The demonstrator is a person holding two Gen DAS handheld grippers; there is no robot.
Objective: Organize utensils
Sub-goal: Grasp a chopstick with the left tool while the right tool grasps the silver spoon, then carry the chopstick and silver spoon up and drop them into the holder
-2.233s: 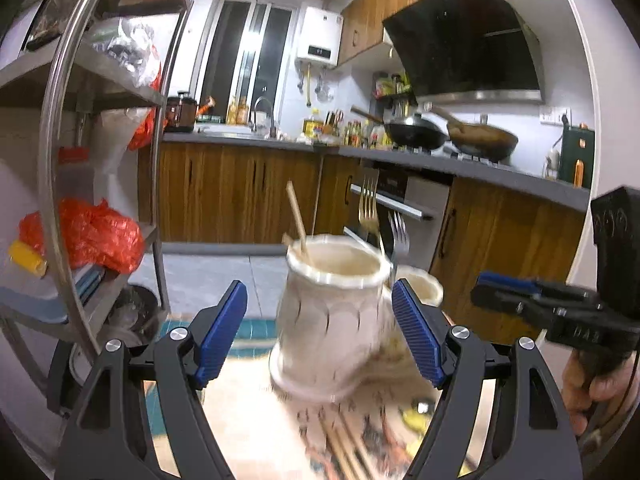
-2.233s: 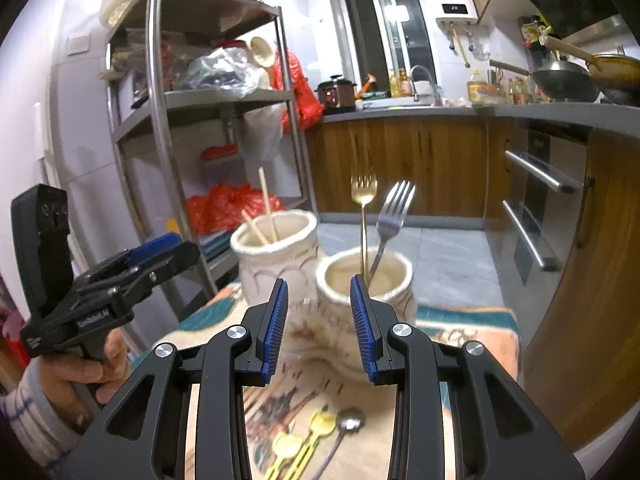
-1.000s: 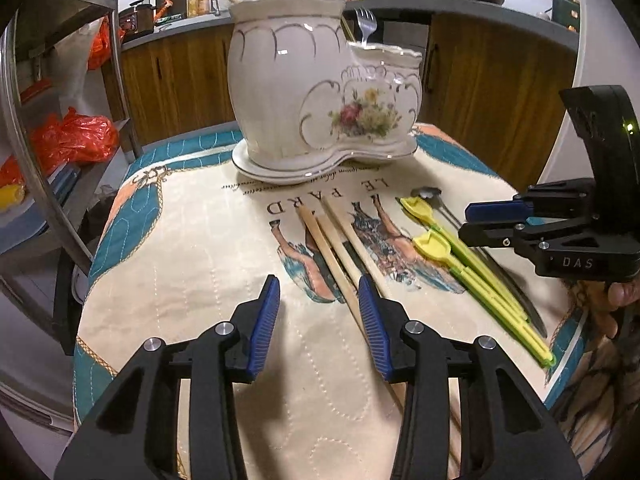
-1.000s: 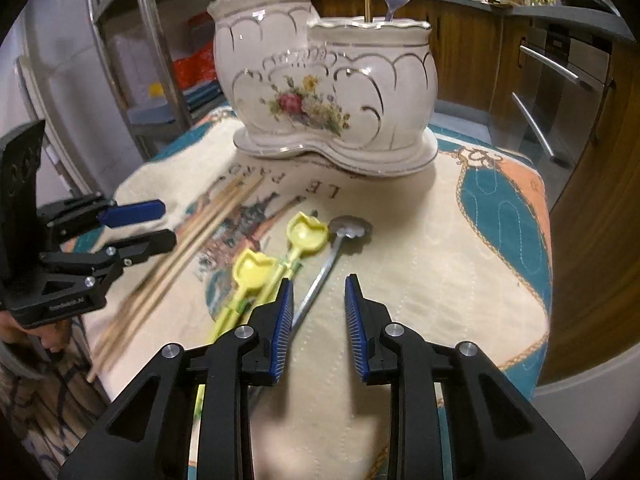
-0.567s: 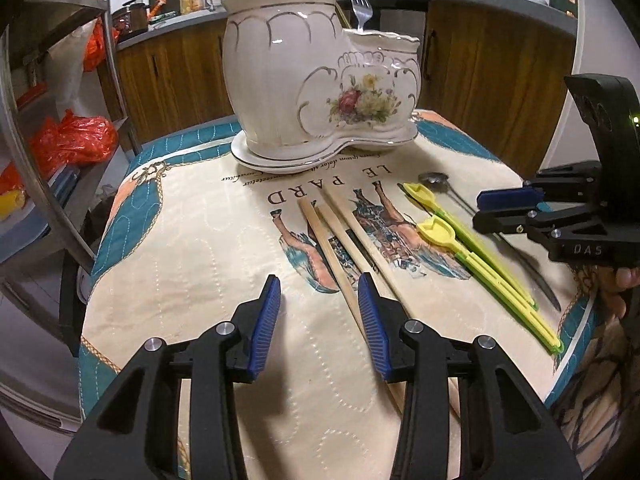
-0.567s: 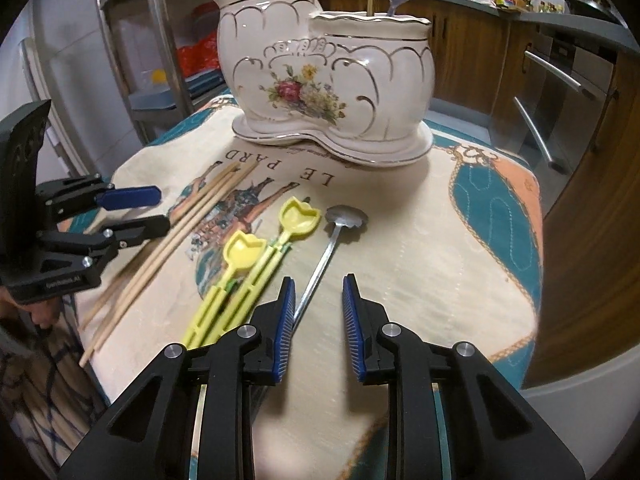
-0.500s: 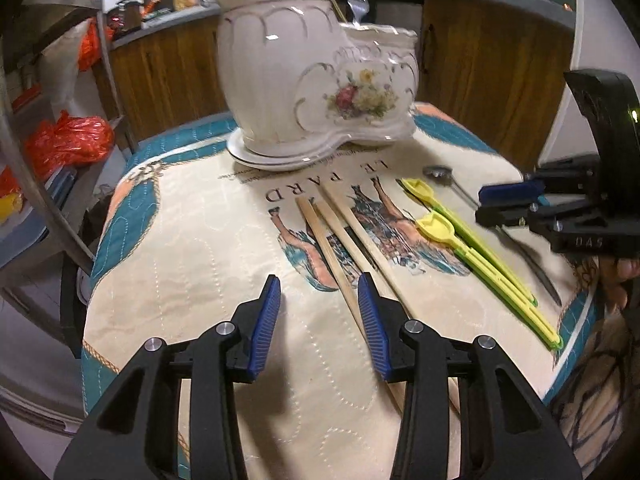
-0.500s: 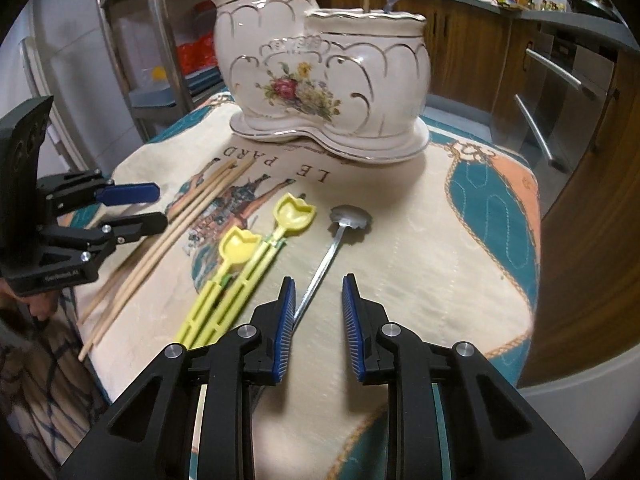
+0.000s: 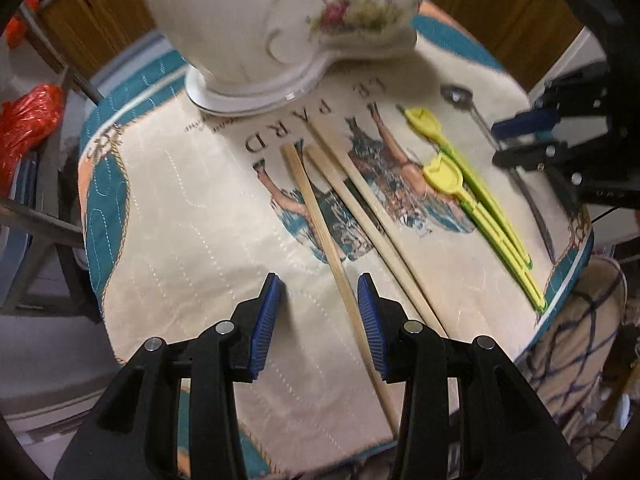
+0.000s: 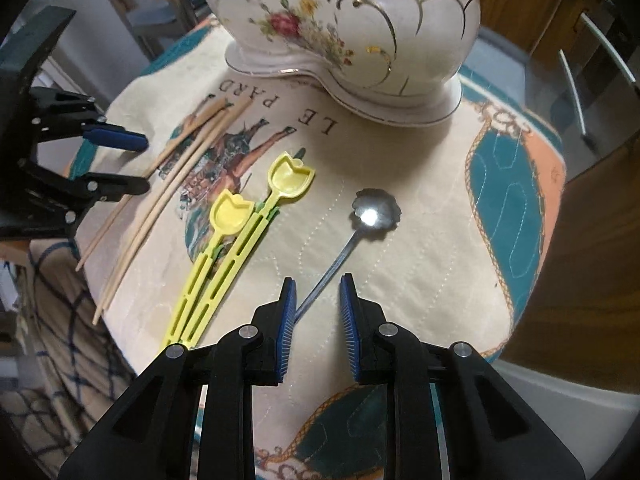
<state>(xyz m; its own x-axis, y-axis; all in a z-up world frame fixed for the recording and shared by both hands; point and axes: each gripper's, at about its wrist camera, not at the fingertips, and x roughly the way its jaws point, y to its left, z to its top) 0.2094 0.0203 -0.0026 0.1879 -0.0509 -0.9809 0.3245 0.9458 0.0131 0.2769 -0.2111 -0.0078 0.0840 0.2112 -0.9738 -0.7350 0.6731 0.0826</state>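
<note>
My left gripper (image 9: 318, 296) is parted and holds nothing above the near edge of the quilted beige-and-teal tablecloth (image 9: 168, 200); the leftmost of the pale wooden chopsticks (image 9: 320, 220) passes under the gap, by the right finger. My right gripper (image 10: 317, 300) is parted too, empty, astride the handle of the flower-bowled steel spoon (image 10: 374, 213). Two yellow tulip-shaped plastic spoons (image 10: 240, 236) lie just left. The white floral ceramic utensil holder (image 10: 360, 28) stands at the far edge.
</note>
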